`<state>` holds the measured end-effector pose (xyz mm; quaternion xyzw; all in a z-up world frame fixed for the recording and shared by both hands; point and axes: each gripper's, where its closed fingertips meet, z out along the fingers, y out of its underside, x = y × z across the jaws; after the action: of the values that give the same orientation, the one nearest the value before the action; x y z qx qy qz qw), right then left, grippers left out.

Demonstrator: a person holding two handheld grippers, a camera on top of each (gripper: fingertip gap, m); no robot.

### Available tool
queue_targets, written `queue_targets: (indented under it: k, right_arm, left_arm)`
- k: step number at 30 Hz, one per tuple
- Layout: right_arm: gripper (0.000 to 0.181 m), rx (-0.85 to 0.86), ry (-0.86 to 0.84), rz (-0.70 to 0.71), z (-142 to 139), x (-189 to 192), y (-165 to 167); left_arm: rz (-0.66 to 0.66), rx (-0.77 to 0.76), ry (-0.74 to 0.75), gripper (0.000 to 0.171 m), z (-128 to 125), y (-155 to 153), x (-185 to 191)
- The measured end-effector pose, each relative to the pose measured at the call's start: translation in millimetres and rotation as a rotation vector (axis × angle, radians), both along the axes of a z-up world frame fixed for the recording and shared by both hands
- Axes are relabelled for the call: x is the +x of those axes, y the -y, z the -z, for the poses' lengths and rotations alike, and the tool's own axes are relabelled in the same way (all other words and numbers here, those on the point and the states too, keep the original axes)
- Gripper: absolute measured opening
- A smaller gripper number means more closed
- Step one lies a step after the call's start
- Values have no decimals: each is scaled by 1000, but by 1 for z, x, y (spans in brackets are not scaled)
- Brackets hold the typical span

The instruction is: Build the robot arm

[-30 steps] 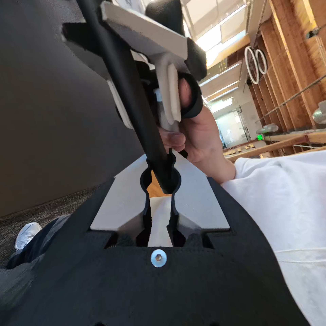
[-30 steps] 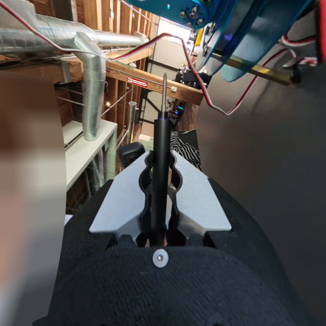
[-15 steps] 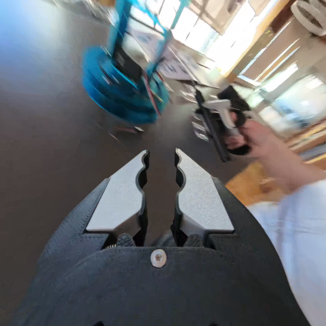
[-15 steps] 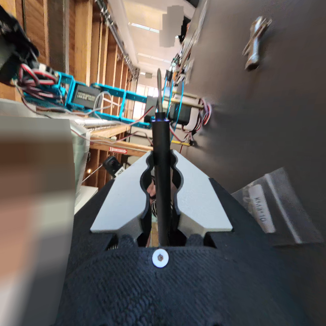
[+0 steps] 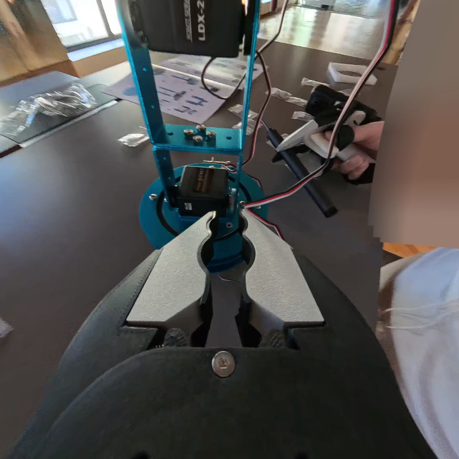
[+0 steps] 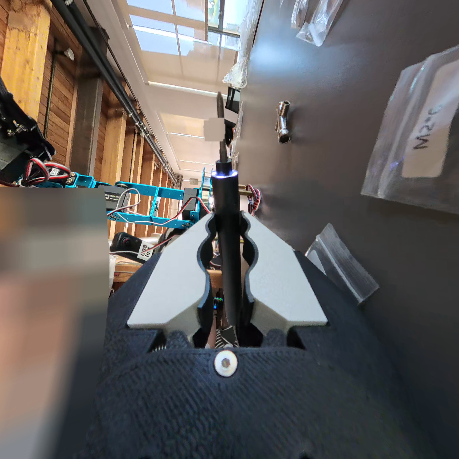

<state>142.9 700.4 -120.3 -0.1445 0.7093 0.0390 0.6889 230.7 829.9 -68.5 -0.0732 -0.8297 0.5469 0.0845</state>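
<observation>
Black screwdriver [image 6: 228, 238] lengthwise between jaws (tip forward)

Clamped in the right gripper [image 6: 227, 221]: black electric screwdriver [image 6: 229, 248], bit forward. Parted around nothing, the left gripper [image 5: 228, 218], close before a blue robot-arm base [image 5: 154, 218] on dark table [image 5: 62, 198].

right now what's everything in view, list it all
robot arm kit: one, blue, upright on round base, just ahead of left gripper
servos: two, black, in blue frame
wires: red-white-black, trailing from frame
table: dark
paper sheet: one, white, behind frame
plastic bags: several, clear, scattered
socket wrench: one, silver
left gripper: open, empty
right gripper: shut on black screwdriver
hand: holding right gripper
</observation>
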Motion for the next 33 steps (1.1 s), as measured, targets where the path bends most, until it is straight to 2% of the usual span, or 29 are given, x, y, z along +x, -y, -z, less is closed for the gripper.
queue_targets:
  k: [5,16,21,25,27,33]
  right_arm:
    - [16,-27,-29,3,3,1,1]
    - [16,-189,-173,-127,17,6,-6]
    - [17,-232,-225,-204,21,11,-15]
    - [16,-255,-230,-206,19,16,-18]
    - [16,-256,-227,-198,20,17,-19]
    - [16,-228,-212,-170,22,17,-18]
  left_arm:
    - [27,60,-4,19,11,1,-1]
    - [53,90,94,0,16,4,0]
    - [42,81,72,0,14,0,4]
    - [12,54,-15,0,8,-7,15]
    - [40,62,-46,10,8,-9,8]
    - [100,89,36,12,13,-5,-3]
